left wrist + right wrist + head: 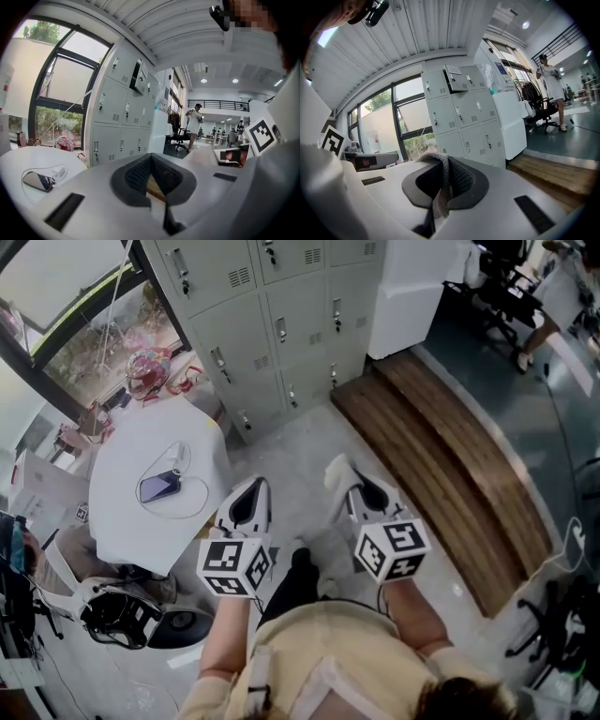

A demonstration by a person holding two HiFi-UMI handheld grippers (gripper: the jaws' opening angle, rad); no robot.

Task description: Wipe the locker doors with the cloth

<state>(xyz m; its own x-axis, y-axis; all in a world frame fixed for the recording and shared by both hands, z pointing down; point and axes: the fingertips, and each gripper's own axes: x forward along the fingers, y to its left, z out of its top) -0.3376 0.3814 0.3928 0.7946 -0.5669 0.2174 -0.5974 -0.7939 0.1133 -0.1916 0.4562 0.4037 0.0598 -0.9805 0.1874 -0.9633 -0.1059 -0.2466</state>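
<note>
Grey knitted cloth [440, 187] is pinched between the closed fingers of your right gripper [443, 164]. A fold stands above the tips and a strip hangs down between them, its lower end hidden. In the head view only a pale bunch shows at that gripper's tip. Your left gripper [151, 161] has its fingers together on nothing. Both grippers hang over the floor, well apart from the pale grey metal lockers [281, 324], whose upper rows are cut off there. One upper locker door [454, 77] stands ajar. A dark smartphone [159, 487] lies on the white round table [131, 521].
</note>
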